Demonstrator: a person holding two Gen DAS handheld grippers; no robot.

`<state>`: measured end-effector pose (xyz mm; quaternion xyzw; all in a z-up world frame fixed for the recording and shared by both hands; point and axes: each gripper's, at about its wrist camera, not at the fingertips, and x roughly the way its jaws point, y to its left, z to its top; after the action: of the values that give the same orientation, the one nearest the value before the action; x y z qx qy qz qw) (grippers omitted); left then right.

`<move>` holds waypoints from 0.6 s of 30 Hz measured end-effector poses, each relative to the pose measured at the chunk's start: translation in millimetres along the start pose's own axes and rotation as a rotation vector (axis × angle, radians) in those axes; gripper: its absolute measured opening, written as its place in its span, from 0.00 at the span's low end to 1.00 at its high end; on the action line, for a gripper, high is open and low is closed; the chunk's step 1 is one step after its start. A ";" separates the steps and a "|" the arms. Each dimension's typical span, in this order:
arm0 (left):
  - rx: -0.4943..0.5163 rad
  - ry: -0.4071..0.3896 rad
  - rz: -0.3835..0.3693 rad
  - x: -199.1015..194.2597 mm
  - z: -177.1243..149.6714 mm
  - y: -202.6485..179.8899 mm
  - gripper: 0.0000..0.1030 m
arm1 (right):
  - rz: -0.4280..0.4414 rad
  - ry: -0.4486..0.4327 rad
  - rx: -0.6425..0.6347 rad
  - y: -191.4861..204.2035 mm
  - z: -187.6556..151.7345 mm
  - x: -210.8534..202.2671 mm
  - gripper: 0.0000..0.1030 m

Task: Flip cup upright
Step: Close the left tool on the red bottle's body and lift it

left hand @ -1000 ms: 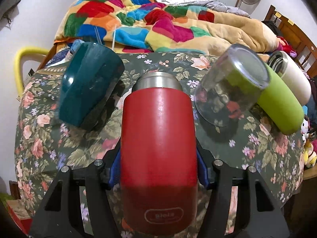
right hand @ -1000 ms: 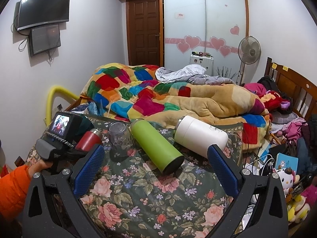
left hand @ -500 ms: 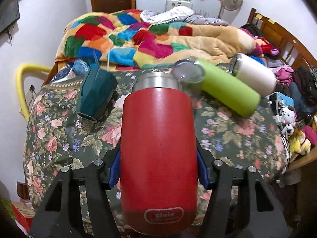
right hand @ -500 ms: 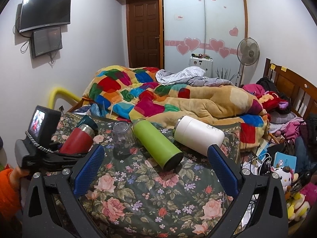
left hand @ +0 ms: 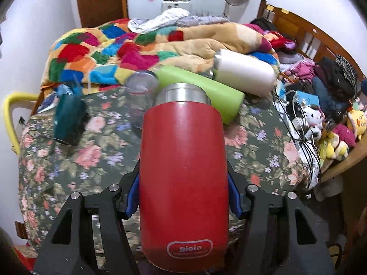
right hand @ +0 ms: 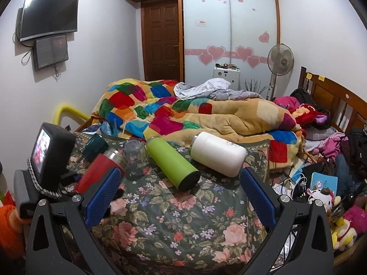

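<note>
My left gripper (left hand: pixel 183 194) is shut on a red cup (left hand: pixel 183 178) with a steel rim, held above the floral cloth (left hand: pixel 96 155), its rim pointing away from the camera. In the right wrist view the red cup (right hand: pixel 101 167) tilts up to the right in the left gripper (right hand: pixel 68 178). My right gripper (right hand: pixel 181 197) is open and empty above the near part of the cloth (right hand: pixel 174 224).
A dark teal cup (left hand: pixel 68 121) (right hand: pixel 95 145), a clear glass (left hand: pixel 141 96) (right hand: pixel 136 155), a green bottle (left hand: pixel 199 89) (right hand: pixel 174 162) and a white flask (left hand: pixel 243 73) (right hand: pixel 218 153) are on the cloth. A patchwork quilt (right hand: pixel 183 114) lies behind. Toys and cables (left hand: pixel 309 123) are at the right.
My left gripper has lifted and pulled back with the red cup, so the other cups look smaller and farther. My right gripper has barely moved.
</note>
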<state>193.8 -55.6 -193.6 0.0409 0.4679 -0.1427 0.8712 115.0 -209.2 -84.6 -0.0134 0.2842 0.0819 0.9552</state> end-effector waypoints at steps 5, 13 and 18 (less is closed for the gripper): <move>0.012 0.043 -0.010 30.1 -3.9 -22.2 0.60 | -0.018 0.025 0.008 -10.7 -5.9 4.3 1.00; -0.027 0.129 -0.028 76.3 -14.6 -30.4 0.60 | -0.038 0.071 0.007 -21.9 -15.2 12.4 1.00; -0.027 0.138 -0.016 86.7 -17.8 -29.0 0.60 | -0.041 0.094 0.008 -24.4 -19.2 16.7 1.00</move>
<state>216.3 -97.9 -273.4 0.0353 0.5292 -0.1405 0.8361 122.4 -232.2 -110.3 -0.0194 0.3285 0.0605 0.9424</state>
